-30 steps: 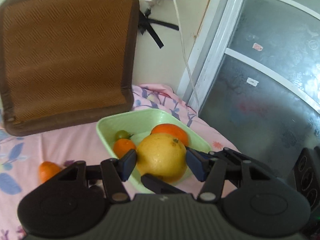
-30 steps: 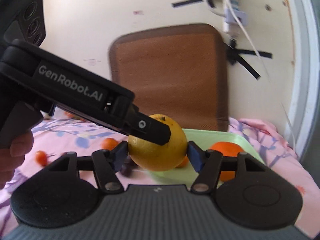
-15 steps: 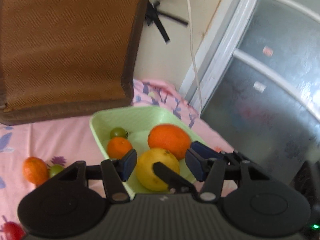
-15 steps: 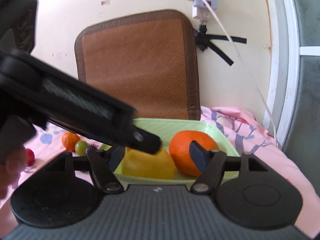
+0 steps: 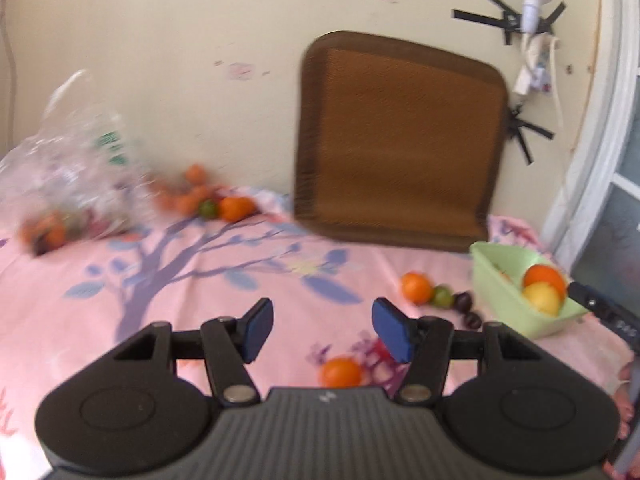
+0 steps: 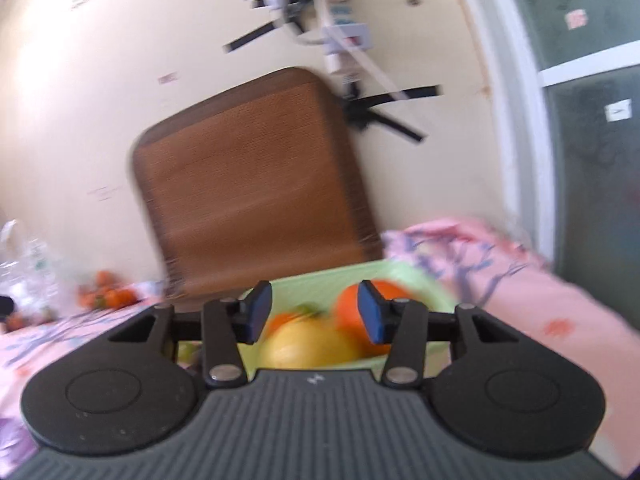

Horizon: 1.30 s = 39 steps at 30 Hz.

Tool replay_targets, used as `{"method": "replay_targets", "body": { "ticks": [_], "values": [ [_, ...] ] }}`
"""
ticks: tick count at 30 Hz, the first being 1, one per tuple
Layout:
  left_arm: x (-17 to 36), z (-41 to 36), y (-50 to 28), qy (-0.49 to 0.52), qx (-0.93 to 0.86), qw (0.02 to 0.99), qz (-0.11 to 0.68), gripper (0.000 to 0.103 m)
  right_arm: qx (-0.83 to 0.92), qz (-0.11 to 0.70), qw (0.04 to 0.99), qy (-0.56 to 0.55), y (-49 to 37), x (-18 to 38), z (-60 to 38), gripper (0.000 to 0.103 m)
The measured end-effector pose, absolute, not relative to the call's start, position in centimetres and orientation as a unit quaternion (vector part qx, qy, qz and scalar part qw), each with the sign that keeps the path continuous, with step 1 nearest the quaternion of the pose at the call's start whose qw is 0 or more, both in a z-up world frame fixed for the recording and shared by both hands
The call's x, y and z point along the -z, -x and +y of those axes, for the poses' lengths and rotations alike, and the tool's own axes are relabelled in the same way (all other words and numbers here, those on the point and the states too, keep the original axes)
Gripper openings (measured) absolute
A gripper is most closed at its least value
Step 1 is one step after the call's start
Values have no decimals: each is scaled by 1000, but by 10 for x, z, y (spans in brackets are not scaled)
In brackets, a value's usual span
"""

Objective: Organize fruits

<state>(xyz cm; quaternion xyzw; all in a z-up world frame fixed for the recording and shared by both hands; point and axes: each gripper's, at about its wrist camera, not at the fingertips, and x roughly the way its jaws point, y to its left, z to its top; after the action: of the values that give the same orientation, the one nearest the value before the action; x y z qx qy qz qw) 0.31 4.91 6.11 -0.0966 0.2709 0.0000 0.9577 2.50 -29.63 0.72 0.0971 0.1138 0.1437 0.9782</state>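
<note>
My left gripper (image 5: 322, 330) hovers over the pink flowered cloth, its jaws opening a little with nothing between them. A small orange (image 5: 341, 372) lies on the cloth just below its fingers. Far right stands the green bowl (image 5: 496, 276), holding an orange (image 5: 544, 276) and a large yellow fruit (image 5: 542, 298). Beside the bowl lie an orange (image 5: 416, 287), a green fruit (image 5: 443, 296) and two dark fruits (image 5: 468, 310). My right gripper (image 6: 314, 316) hangs over the bowl (image 6: 420, 276), its jaws closing on nothing. The yellow fruit (image 6: 308, 346) and orange (image 6: 348, 312) rest below them.
A brown woven mat (image 5: 396, 140) leans on the wall behind the bowl. At the back left sit a clear plastic bag (image 5: 68, 168) with fruit and a heap of small oranges (image 5: 200, 196). A power strip and cables (image 5: 532, 68) hang on the wall; a glass door is at right.
The yellow fruit, held over the bowl by the right gripper, now lies in it. My left gripper swung left, away from the bowl, out over the cloth. The right jaws have narrowed.
</note>
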Motion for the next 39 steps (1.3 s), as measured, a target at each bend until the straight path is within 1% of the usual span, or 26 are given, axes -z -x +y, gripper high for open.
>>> {"method": "replay_targets", "body": {
  "ticks": [5, 9, 14, 16, 25, 39],
  "values": [
    [-35, 51, 7, 85, -12, 954, 286, 56, -221, 173, 955, -98, -1, 5, -245, 50],
    [-15, 43, 12, 67, -18, 952, 299, 56, -246, 213, 941, -94, 7, 13, -213, 50],
    [3, 41, 17, 63, -25, 950, 306, 56, -235, 210, 947, -68, 16, 13, -196, 50],
    [1, 42, 19, 65, -29, 952, 297, 57, -230, 212, 947, -69, 15, 14, -197, 50],
    [4, 36, 16, 50, -39, 950, 305, 57, -226, 226, 945, -67, 12, 17, -194, 50],
    [4, 36, 17, 46, -43, 951, 302, 59, -228, 217, 946, -75, 14, 17, -197, 51]
  ]
}}
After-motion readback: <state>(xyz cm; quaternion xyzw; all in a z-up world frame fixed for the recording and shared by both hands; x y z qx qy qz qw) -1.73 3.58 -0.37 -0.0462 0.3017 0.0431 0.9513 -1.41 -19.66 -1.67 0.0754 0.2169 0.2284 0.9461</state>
